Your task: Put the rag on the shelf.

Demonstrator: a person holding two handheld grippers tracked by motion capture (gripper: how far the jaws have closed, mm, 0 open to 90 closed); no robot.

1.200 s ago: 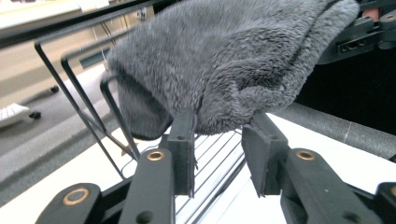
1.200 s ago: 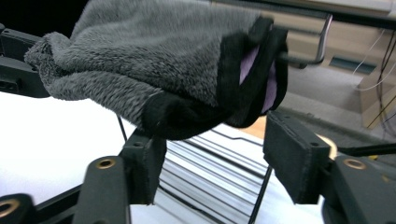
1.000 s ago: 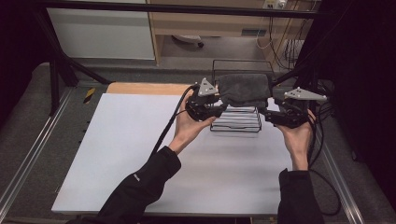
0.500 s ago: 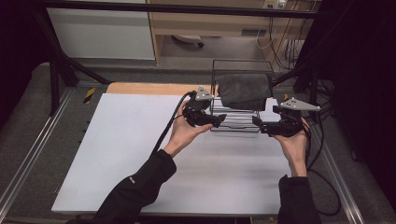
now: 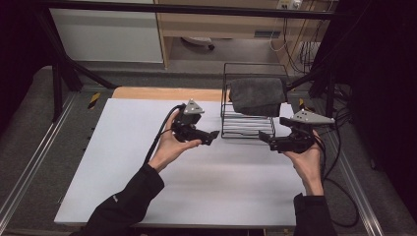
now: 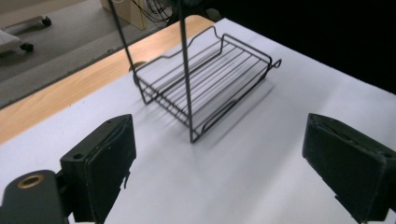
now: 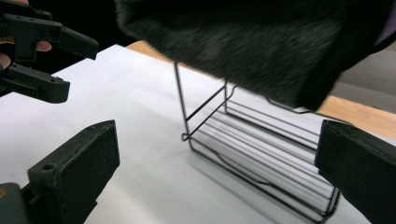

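Where white table ends, grey floor (carpeted).

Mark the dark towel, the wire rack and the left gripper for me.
dark towel (image 5: pixel 256 96), high view, middle of the draped cloth.
wire rack (image 6: pixel 205 79), left gripper view, a wire of the bottom shelf.
left gripper (image 5: pixel 212 136), high view, between its open jaw tips.

cloth cut off at top edge, hiding rack top
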